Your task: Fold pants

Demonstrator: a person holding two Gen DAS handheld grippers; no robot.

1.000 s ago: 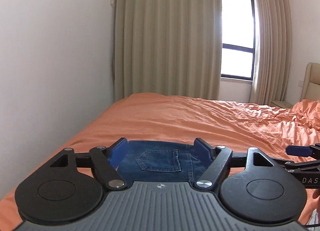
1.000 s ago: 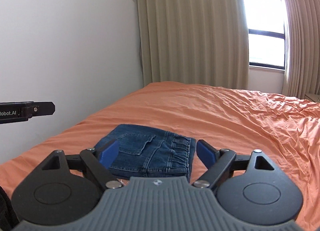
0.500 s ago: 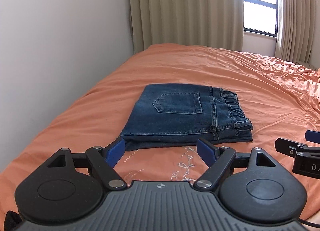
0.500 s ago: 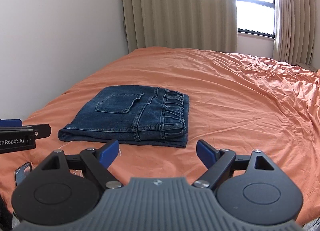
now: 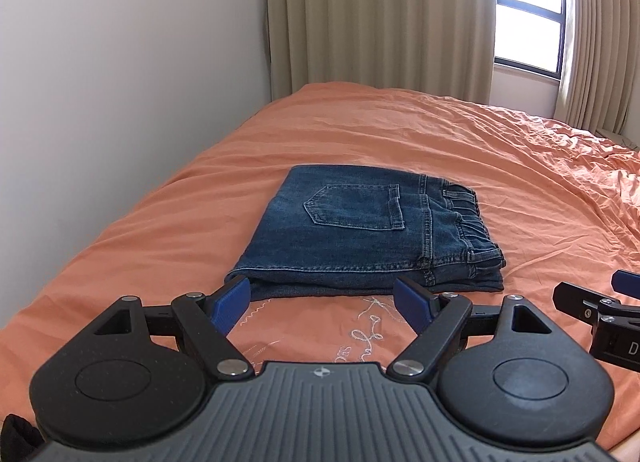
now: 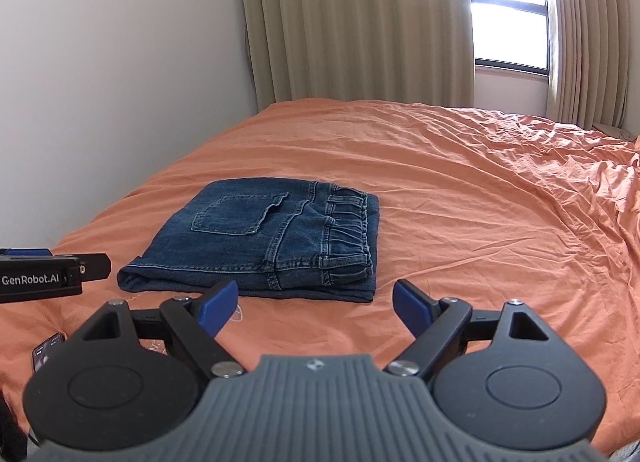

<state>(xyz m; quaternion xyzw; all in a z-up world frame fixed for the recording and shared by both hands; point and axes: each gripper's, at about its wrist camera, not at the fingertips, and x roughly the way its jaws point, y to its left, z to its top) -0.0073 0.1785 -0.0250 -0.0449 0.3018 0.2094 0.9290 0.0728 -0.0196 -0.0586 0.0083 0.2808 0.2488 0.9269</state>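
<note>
Folded blue denim pants (image 5: 360, 230) lie flat on the orange bed, back pocket up, elastic waistband to the right. They also show in the right wrist view (image 6: 264, 242). My left gripper (image 5: 322, 302) is open and empty, just short of the pants' near edge. My right gripper (image 6: 310, 302) is open and empty, a little back from the pants' near right corner. Each gripper shows at the edge of the other's view, the right one (image 5: 600, 310) and the left one (image 6: 52, 270).
The orange bedspread (image 6: 460, 202) is wrinkled to the right and has pale embroidery (image 5: 360, 326) near the front. A white wall (image 5: 120, 82) runs along the left. Beige curtains (image 6: 360, 22) and a window (image 6: 508, 34) stand at the back. A small phone (image 6: 46, 354) lies at front left.
Both grippers have pulled back from the pants and tilted down, so the whole folded stack now shows ahead of them. Both stay open.
</note>
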